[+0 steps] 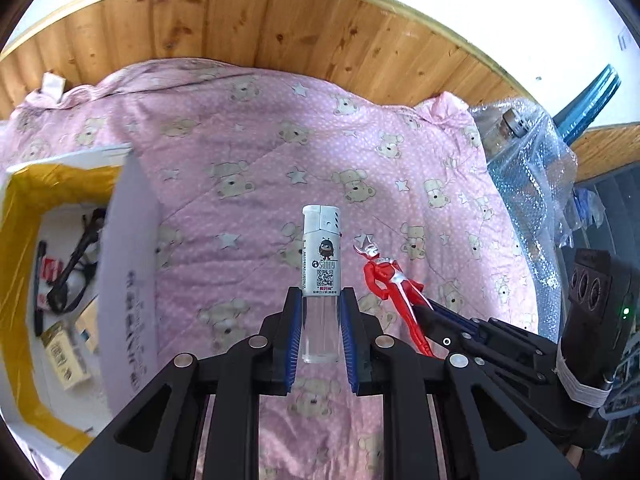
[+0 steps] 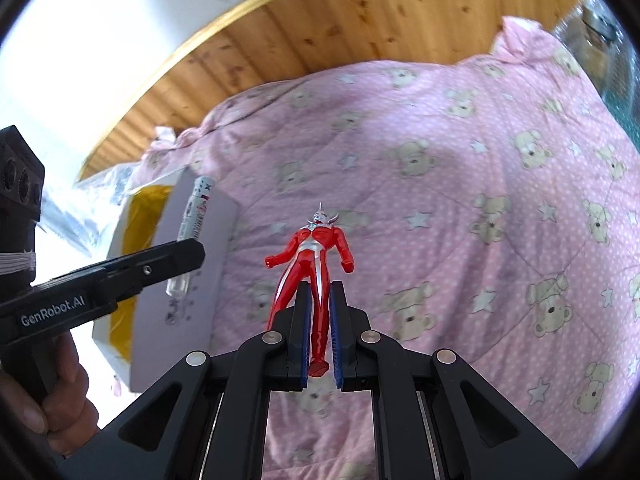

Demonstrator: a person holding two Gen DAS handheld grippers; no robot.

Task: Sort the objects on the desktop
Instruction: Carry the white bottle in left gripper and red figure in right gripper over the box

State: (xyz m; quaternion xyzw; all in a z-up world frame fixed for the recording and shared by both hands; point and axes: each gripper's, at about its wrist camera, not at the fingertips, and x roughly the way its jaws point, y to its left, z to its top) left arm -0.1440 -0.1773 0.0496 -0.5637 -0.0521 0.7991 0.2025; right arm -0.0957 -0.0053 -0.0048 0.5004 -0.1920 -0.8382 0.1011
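Observation:
My left gripper [image 1: 320, 300] is shut on a clear lighter [image 1: 321, 256] with a white printed label, held upright above the pink bear quilt [image 1: 248, 152]. The same lighter [image 2: 196, 224] shows in the right wrist view, clamped in the left gripper [image 2: 182, 258] beside the box. My right gripper [image 2: 320, 292] is shut on the legs of a red and silver toy figure [image 2: 310, 252], head pointing away. In the left wrist view that figure [image 1: 390, 284] hangs just right of the lighter, with the right gripper [image 1: 428, 312] on its legs.
A white box [image 1: 124, 264] lined with yellow tape sits at the left and holds glasses, a pen and small cartons. Bubble wrap [image 1: 524, 184] lies at the right edge. A wooden headboard [image 1: 280, 28] runs behind the quilt. A hand [image 2: 60, 400] grips the left handle.

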